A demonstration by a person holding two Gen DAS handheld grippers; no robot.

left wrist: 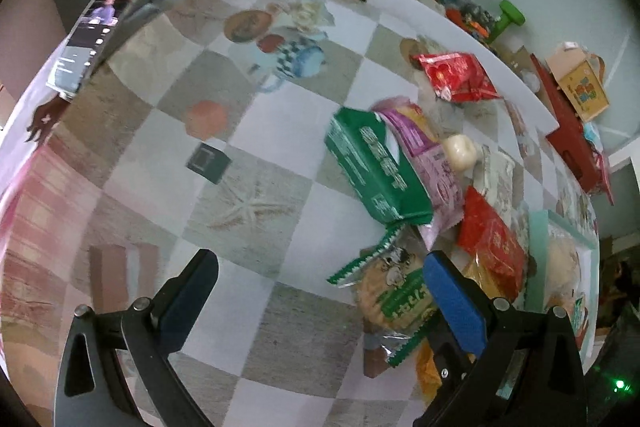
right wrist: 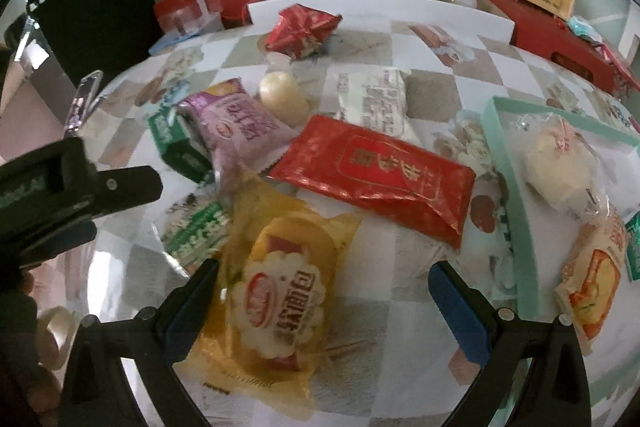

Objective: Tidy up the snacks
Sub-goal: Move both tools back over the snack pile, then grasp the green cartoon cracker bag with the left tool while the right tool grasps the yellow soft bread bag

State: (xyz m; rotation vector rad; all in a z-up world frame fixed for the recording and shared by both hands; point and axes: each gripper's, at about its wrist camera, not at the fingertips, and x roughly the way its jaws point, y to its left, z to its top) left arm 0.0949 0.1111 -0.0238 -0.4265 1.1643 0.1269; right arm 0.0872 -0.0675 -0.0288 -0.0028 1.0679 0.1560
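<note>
Both grippers are over the checkered table point(right wrist: 400, 299), and the snacks are strewn across its middle. The right gripper point(right wrist: 324, 301) has its fingers spread wide — nothing between the blue pads point(right wrist: 460, 311) but air and, below them, the yellow bread packet point(right wrist: 276, 295), which lies flat on the cloth nearest the left-hand finger. Just behind that packet sits the long red packet point(right wrist: 372, 175), angled across the table, with a white packet point(right wrist: 374, 103) beyond it and a round cream-coloured bun point(right wrist: 282, 97) beside a purple packet point(right wrist: 240, 127). The purple one leans on a green box point(right wrist: 176, 143). Farther back, near the table's white edge, a crumpled red bag point(right wrist: 302, 31) lies on its own.

Off to the right, the mint-green tray point(right wrist: 516, 203) already holds a pale wrapped bun point(right wrist: 560, 167) and an orange-printed packet point(right wrist: 596, 283).

The left gripper point(left wrist: 320, 307) is open too, fingers well apart over bare tablecloth. Its right-hand pad point(left wrist: 456, 303) hangs just beside a green-edged rice cracker pack point(left wrist: 394, 299) — whether it touches is hard to say. A phone point(left wrist: 104, 23) lies at the far left edge.
</note>
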